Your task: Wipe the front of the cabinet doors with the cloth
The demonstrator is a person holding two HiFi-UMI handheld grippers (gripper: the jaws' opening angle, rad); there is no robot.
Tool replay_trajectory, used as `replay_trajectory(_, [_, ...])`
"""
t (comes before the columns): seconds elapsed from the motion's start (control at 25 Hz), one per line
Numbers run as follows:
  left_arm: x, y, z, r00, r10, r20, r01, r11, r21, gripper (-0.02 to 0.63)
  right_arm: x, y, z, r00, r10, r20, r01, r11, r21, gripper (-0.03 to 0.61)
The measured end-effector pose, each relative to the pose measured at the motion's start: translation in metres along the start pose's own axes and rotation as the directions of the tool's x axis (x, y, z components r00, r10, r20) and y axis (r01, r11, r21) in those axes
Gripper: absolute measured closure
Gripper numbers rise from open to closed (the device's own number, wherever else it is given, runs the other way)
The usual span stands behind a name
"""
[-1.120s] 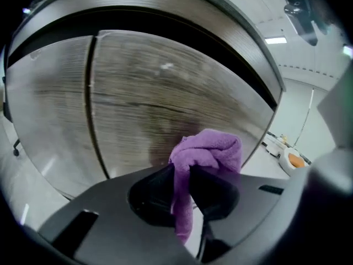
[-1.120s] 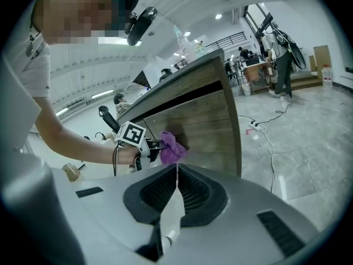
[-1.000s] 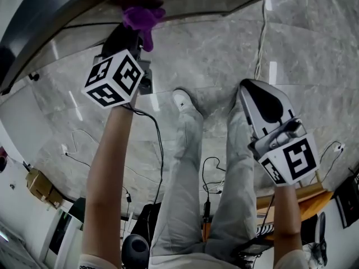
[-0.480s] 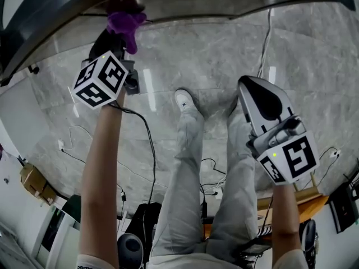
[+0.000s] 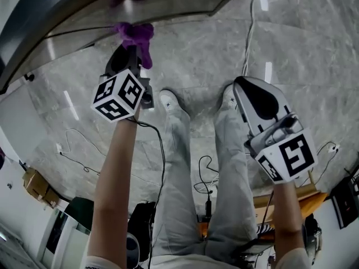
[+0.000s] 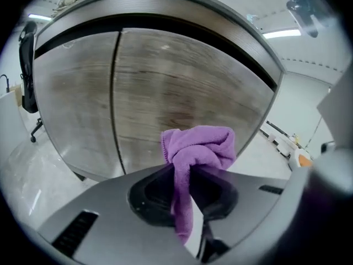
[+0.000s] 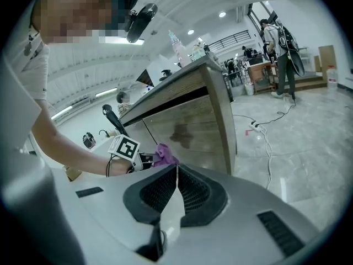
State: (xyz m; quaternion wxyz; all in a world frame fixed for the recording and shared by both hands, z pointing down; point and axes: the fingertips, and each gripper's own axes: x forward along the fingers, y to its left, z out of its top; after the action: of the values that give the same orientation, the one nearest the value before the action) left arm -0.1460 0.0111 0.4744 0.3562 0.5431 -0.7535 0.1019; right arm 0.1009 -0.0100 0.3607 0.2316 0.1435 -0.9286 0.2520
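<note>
My left gripper [image 5: 130, 54] is shut on a bunched purple cloth [image 5: 135, 35], held up at the wood-grain cabinet doors [image 6: 182, 87]. In the left gripper view the cloth [image 6: 197, 150] bulges out above the jaws, just right of the seam between two doors. Whether it touches the wood I cannot tell. A dark damp patch [image 7: 180, 132] shows on the door in the right gripper view, with the cloth [image 7: 164, 155] low in front of it. My right gripper [image 5: 240, 88] hangs back over the person's leg, shut with nothing in it.
The cabinet [image 5: 84, 7] runs along the top of the head view over a marble floor [image 5: 314, 60]. Cables [image 5: 253, 32] trail across the floor to a power strip [image 7: 256, 125]. A cardboard box [image 5: 36, 185] lies left. A person [image 7: 278, 43] stands far behind.
The left gripper with the cloth swung left along the cabinet, then came back right and a little lower. The right gripper has hardly moved.
</note>
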Motion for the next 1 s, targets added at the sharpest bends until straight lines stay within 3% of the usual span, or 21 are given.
replay_trajectory(0.24, [0.032, -0.099, -0.034, 0.992, -0.106, -0.074, 0.112, 0.991, 0.072, 0.554, -0.041, -0.039, -0.016, 1.0, -0.027, 0.006, 0.027, 0.999, 0.04, 0.549])
replay_trajectory(0.44, [0.074, -0.169, -0.051, 0.968, -0.192, -0.163, 0.22, 0.958, 0.182, 0.554, -0.074, -0.079, -0.034, 0.995, -0.093, 0.021, 0.09, 0.991, 0.103, 0.549])
replay_trajectory(0.72, [0.124, -0.208, -0.05, 0.95, -0.221, -0.222, 0.268, 0.94, 0.21, 0.554, -0.098, -0.108, -0.06, 0.983, -0.182, 0.039, 0.171, 0.965, 0.199, 0.549])
replay_trajectory(1.0, [0.144, -0.201, -0.04, 0.937, -0.249, -0.244, 0.305, 0.925, 0.228, 0.554, -0.091, -0.101, -0.068, 0.967, -0.247, 0.061, 0.224, 0.941, 0.252, 0.549])
